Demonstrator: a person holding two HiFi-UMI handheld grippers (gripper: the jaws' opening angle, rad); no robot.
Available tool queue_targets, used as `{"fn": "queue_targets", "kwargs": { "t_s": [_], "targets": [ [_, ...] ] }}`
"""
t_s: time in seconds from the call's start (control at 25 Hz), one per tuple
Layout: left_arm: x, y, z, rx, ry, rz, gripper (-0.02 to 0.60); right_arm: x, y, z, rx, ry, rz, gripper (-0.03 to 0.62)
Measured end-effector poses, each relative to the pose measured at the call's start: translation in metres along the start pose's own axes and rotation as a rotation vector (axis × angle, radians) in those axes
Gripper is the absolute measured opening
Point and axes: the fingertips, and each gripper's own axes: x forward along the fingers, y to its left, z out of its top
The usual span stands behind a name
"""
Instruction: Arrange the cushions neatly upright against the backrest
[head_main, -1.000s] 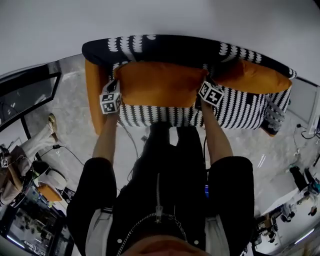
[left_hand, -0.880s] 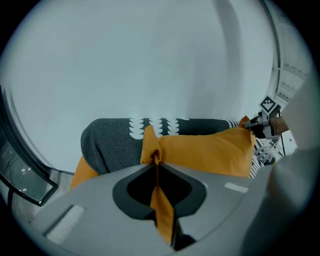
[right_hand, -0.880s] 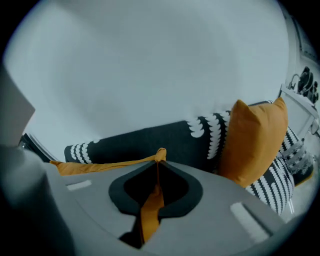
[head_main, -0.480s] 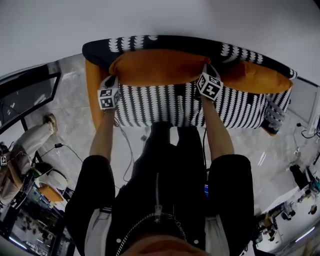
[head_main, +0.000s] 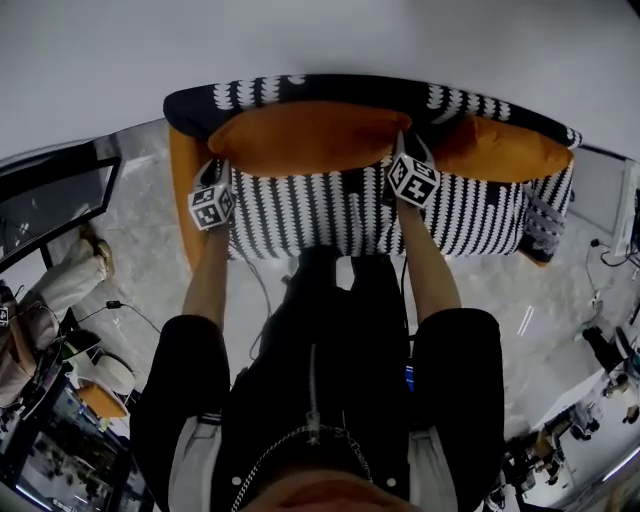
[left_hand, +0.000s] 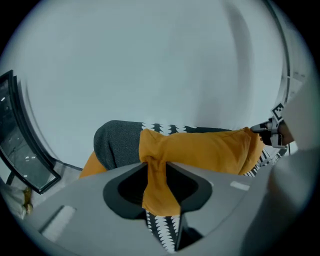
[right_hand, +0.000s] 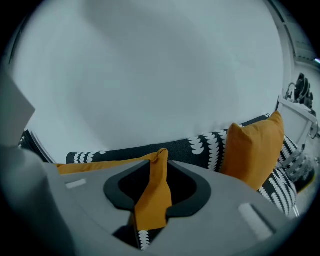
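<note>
A long orange cushion (head_main: 310, 135) stands on edge on the black-and-white patterned sofa seat (head_main: 320, 215), leaning on the backrest (head_main: 330, 90). My left gripper (head_main: 222, 168) is at its left corner and my right gripper (head_main: 400, 148) at its right corner. In the left gripper view the orange fabric (left_hand: 200, 150) is bunched between the jaws of the gripper (left_hand: 159, 172). In the right gripper view the cushion corner (right_hand: 160, 162) fills the gap of that gripper (right_hand: 154, 190). Both sets of jaws are opening, the fabric still touching both sides. A second orange cushion (head_main: 500, 150) stands upright further right.
The sofa has orange side panels (head_main: 185, 190) and a white wall behind it. A dark glass cabinet (head_main: 50, 200) and a seated person's legs (head_main: 70, 280) are at the left. Cables and equipment (head_main: 600, 350) lie on the floor at right.
The long cushion has gone from lying over the seat to standing up against the backrest. Both grippers moved away from me and upward with it.
</note>
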Motion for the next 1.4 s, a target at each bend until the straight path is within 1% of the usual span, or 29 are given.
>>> {"fn": "queue_targets", "kwargs": {
  "t_s": [0.04,0.12,0.2,0.28,0.36,0.4,0.44,0.52,0.6,0.68,0.76,0.84,1.0,1.16,1.24,1.4],
  "targets": [
    [-0.006,-0.005,0.0,0.004,-0.01,-0.008,0.123,-0.007,0.001,-0.002,-0.029,0.0,0.0,0.104],
    [-0.017,-0.019,0.002,0.02,-0.035,-0.031,0.123,-0.022,0.005,-0.003,-0.125,-0.001,0.008,0.099],
    [-0.026,-0.037,0.003,0.041,-0.062,-0.058,0.123,-0.038,0.01,-0.002,-0.196,-0.012,0.025,0.073],
    [-0.038,-0.062,0.003,0.06,-0.09,-0.098,0.12,-0.06,0.01,-0.003,-0.195,-0.029,0.039,0.059],
    [-0.054,-0.094,0.0,0.07,-0.105,-0.155,0.11,-0.088,0.004,-0.008,-0.163,-0.029,0.031,0.018],
    [-0.063,-0.111,-0.003,0.076,-0.107,-0.184,0.089,-0.104,0.001,-0.013,-0.145,-0.02,0.02,0.003],
    [-0.073,-0.128,-0.005,0.086,-0.109,-0.211,0.073,-0.12,-0.001,-0.018,-0.138,-0.008,0.011,0.003],
    [-0.095,-0.16,-0.009,0.11,-0.118,-0.258,0.04,-0.152,-0.001,-0.026,-0.174,0.006,0.02,0.003],
    [-0.114,-0.193,-0.013,0.123,-0.127,-0.3,0.011,-0.182,-0.002,-0.031,-0.25,0.005,0.049,0.003],
    [-0.132,-0.225,-0.019,0.13,-0.138,-0.332,0.011,-0.208,-0.011,-0.034,-0.309,-0.002,0.064,0.003],
    [-0.154,-0.253,-0.026,0.126,-0.15,-0.345,0.011,-0.233,-0.024,-0.043,-0.317,-0.009,0.074,0.003],
    [-0.179,-0.278,-0.031,0.122,-0.172,-0.345,0.011,-0.257,-0.036,-0.056,-0.293,-0.021,0.094,0.003],
    [-0.226,-0.333,-0.022,0.142,-0.262,-0.33,0.011,-0.301,-0.057,-0.068,-0.257,-0.085,0.143,0.003],
    [-0.28,-0.388,-0.033,0.145,-0.316,-0.307,0.011,-0.363,-0.071,-0.081,-0.267,-0.16,0.208,0.002],
    [-0.311,-0.416,-0.038,0.141,-0.343,-0.31,0.011,-0.396,-0.077,-0.087,-0.279,-0.182,0.243,0.002],
    [-0.365,-0.474,-0.05,0.186,-0.394,-0.318,0.011,-0.455,-0.095,-0.099,-0.306,-0.211,0.296,0.002]
  ]
}}
